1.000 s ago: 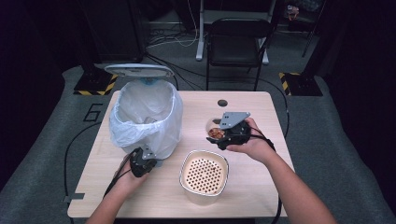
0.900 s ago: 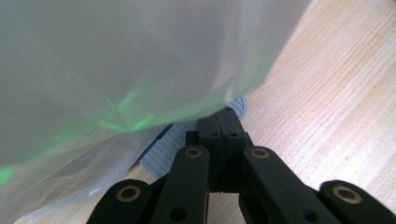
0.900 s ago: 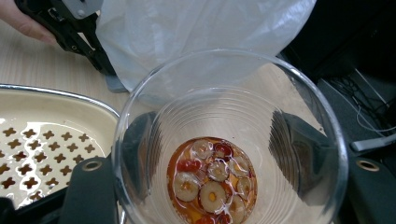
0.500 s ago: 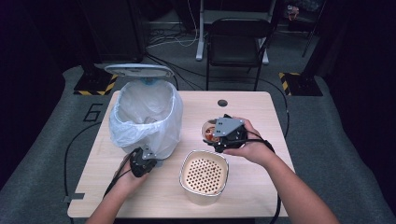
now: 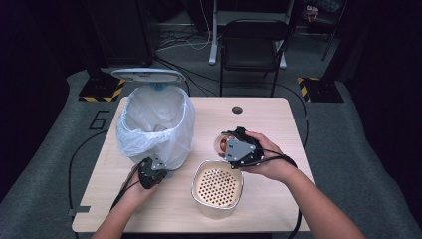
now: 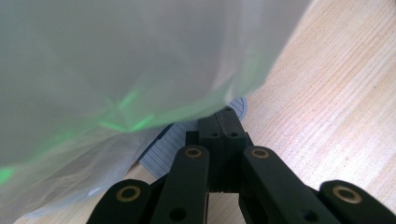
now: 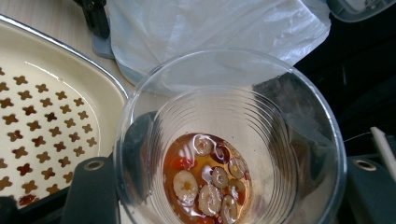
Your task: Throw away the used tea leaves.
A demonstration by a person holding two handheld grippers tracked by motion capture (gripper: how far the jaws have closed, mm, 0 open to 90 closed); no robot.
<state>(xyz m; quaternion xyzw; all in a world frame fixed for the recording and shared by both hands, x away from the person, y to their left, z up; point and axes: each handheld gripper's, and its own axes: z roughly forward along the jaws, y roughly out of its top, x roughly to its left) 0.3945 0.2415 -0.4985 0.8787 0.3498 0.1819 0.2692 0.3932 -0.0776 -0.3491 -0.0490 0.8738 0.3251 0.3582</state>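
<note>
The right gripper (image 5: 234, 145) pinches a clear plastic cup (image 7: 229, 140) of tea with fruit slices between its jaws, held above the table (image 5: 278, 124) just behind the perforated strainer basin (image 5: 217, 185), likely for draining. The left gripper (image 5: 152, 172), jaws pressed together, steadies the bag-lined bin (image 5: 155, 124) near the left edge.

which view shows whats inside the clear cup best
The right gripper view: it looks straight into the clear cup, showing sliced fruit in amber liquid. The high view shows the cup small, half hidden by the right gripper.
</note>
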